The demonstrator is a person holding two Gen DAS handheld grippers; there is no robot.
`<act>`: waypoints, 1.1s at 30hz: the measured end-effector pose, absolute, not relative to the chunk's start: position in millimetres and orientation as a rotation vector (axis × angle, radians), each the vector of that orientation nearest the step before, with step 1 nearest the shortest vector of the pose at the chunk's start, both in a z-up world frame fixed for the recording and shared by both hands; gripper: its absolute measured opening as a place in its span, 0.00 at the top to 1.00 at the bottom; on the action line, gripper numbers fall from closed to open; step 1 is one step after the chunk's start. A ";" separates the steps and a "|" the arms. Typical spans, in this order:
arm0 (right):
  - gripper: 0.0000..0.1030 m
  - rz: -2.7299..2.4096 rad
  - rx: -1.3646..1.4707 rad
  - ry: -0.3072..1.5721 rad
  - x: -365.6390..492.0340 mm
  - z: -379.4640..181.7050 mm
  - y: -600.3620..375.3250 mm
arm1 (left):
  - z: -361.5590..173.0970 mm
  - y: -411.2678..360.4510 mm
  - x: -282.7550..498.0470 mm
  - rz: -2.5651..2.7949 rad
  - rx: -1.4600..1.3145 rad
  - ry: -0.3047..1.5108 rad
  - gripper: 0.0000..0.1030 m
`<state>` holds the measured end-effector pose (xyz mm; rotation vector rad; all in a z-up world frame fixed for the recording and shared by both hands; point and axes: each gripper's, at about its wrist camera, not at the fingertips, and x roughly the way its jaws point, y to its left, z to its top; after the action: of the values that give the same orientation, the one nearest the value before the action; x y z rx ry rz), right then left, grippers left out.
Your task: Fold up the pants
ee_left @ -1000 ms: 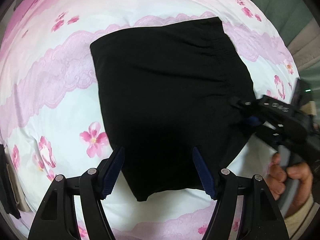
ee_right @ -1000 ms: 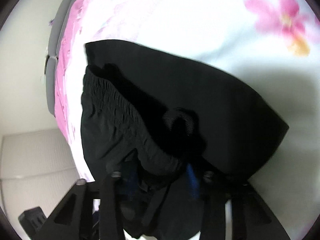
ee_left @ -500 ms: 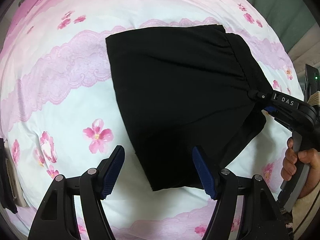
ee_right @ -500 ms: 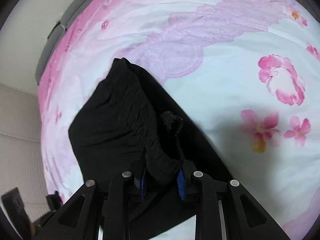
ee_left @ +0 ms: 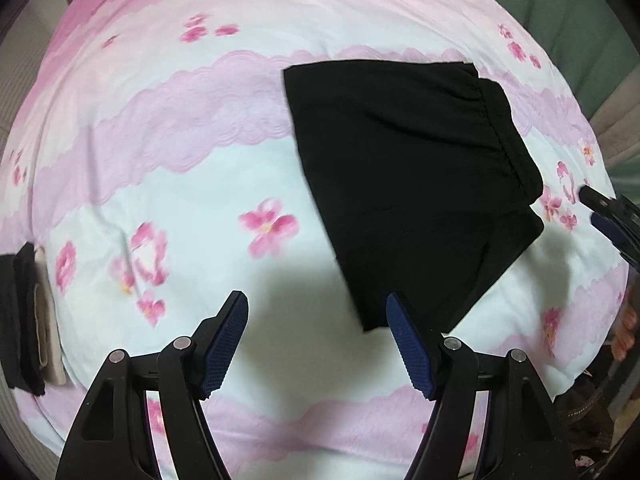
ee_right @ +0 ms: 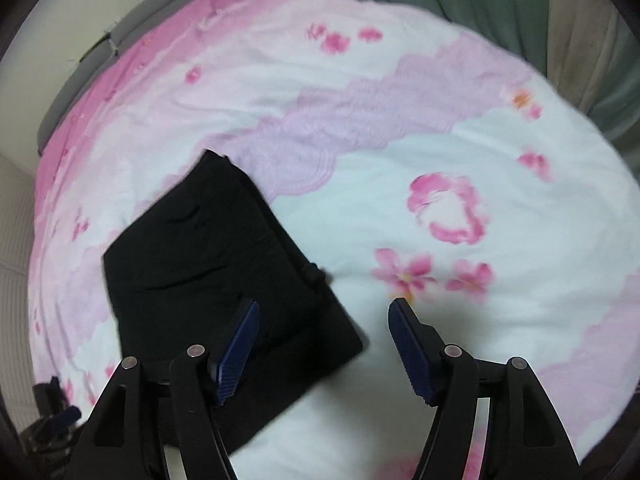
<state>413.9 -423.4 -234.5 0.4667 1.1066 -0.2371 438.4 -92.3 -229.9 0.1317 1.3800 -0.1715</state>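
Note:
The black pants (ee_left: 412, 184) lie folded flat on the pink floral bedspread (ee_left: 180, 168), elastic waistband along their right edge. My left gripper (ee_left: 316, 300) is open and empty, just above the bed near the pants' near corner. My right gripper (ee_right: 322, 304) is open and empty, raised above the pants' (ee_right: 208, 268) near right corner; its tip also shows at the right edge of the left wrist view (ee_left: 612, 216).
A stack of folded dark and beige clothes (ee_left: 28, 316) sits at the bed's left edge. Green and beige curtains (ee_right: 500, 12) hang behind the bed. A grey headboard (ee_right: 80, 64) and a white wall are at the far left.
My right gripper let go of the waistband, opened and drew back. The pants dropped flat on the bed. My left gripper pulled back and left, staying open.

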 end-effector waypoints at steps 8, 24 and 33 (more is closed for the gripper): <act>0.34 -0.072 0.414 1.035 356.7 -166.5 -372.6 | -194.8 -50.3 403.3 -0.160 0.119 1.303 0.31; 0.34 -0.173 0.596 0.972 266.4 -176.8 -210.5 | -189.1 49.1 418.6 -0.469 0.271 1.163 0.31; 0.34 -0.337 0.846 0.957 265.9 -223.9 -159.1 | -235.1 55.3 477.2 -0.581 0.320 1.137 0.31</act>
<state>265.9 -159.1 -223.9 0.8459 0.9574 -0.3370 477.2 55.3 -235.1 0.3202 1.1373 -0.5812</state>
